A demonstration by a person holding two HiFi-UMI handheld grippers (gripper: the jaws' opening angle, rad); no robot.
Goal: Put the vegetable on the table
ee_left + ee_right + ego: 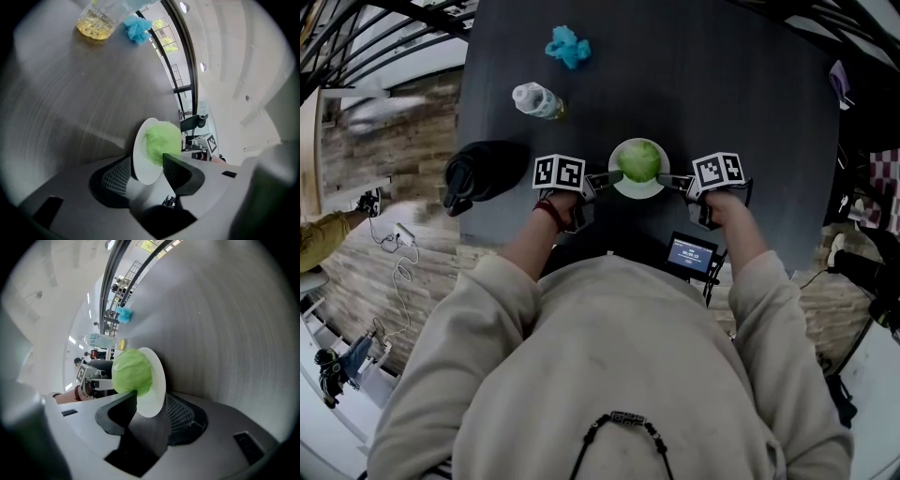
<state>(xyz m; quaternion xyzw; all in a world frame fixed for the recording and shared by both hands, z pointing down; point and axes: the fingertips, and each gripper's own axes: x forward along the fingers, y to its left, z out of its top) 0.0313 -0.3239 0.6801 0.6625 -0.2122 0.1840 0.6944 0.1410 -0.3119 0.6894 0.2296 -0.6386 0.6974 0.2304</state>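
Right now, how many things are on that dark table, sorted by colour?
Green: 1, the vegetable
White: 1, the plate under it
Blue: 1, a crumpled thing
Clear: 1, a bottle with yellowish liquid
Black: 1, a bag-like thing
Total: 5

vegetable (639, 159) on plate (638, 190) on table (750, 112)

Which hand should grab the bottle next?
Probably left: the bottle lies beyond the left gripper, whose fingers are open. The right gripper would have to cross the plate and cabbage.
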